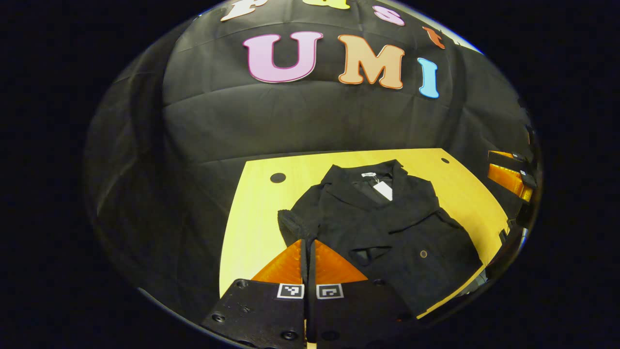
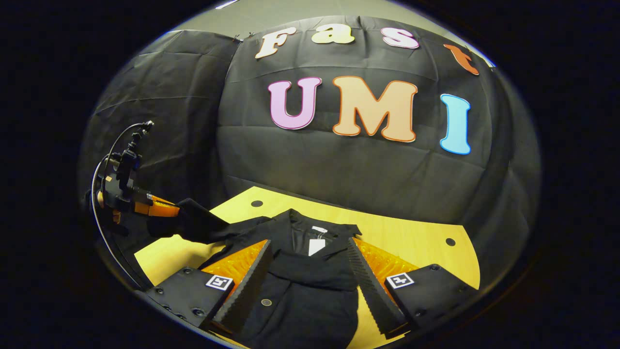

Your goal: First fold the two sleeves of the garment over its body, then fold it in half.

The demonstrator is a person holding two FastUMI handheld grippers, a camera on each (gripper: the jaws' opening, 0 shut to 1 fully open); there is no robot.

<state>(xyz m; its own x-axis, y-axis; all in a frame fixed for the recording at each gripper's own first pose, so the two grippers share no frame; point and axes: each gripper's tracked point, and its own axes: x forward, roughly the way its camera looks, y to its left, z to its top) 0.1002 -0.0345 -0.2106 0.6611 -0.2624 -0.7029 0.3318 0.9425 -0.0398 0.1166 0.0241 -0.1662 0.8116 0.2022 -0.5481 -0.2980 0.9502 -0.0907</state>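
A black jacket (image 1: 387,228) lies face up on the yellow table (image 1: 261,213), with a white tag (image 1: 383,189) at its collar. My left gripper (image 1: 308,245) is shut on the cuff of one sleeve (image 1: 292,223). In the right gripper view that left gripper (image 2: 169,211) holds the sleeve (image 2: 203,225) lifted off the table's left side. My right gripper (image 2: 308,241) hangs open just above the jacket's (image 2: 300,291) chest, one finger on each side of the collar. A band of cloth (image 2: 315,269) lies across the chest. The right gripper (image 1: 506,167) also appears at the far right.
The table (image 2: 416,242) ends at the black cloth wall behind it. Two small dark round holes (image 1: 277,177) (image 1: 444,160) sit near its back corners. Bare tabletop runs left of the jacket and behind the collar. A cable (image 2: 104,160) loops up from the left gripper.
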